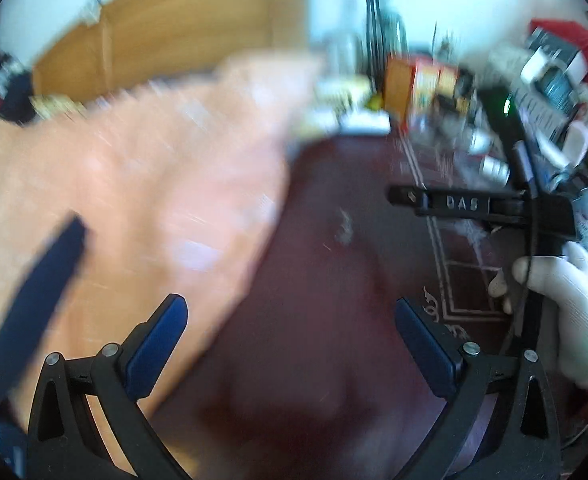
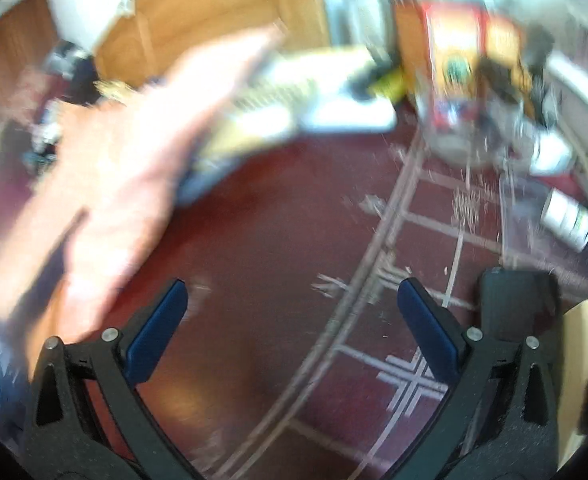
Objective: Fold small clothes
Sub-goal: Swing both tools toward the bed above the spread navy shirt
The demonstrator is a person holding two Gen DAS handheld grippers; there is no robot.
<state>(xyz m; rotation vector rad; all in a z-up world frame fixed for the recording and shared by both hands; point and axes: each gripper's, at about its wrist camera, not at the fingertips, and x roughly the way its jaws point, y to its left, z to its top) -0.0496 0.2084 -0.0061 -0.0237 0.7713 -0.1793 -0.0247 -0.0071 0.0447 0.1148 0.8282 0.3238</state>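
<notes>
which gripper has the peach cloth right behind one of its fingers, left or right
The left gripper: the peach cloth spreads behind its left finger. The right gripper has mostly dark red carpet between its fingers. Both stand open, holding nothing.

A peach-orange garment (image 1: 142, 184) is seen blurred, spread across the left half of the left wrist frame; a dark navy band (image 1: 38, 292) is shown at its lower left.

Bright daylight, washed-out walls up top — heavy motion blur both views, fisheye bending, dark corners.
</notes>
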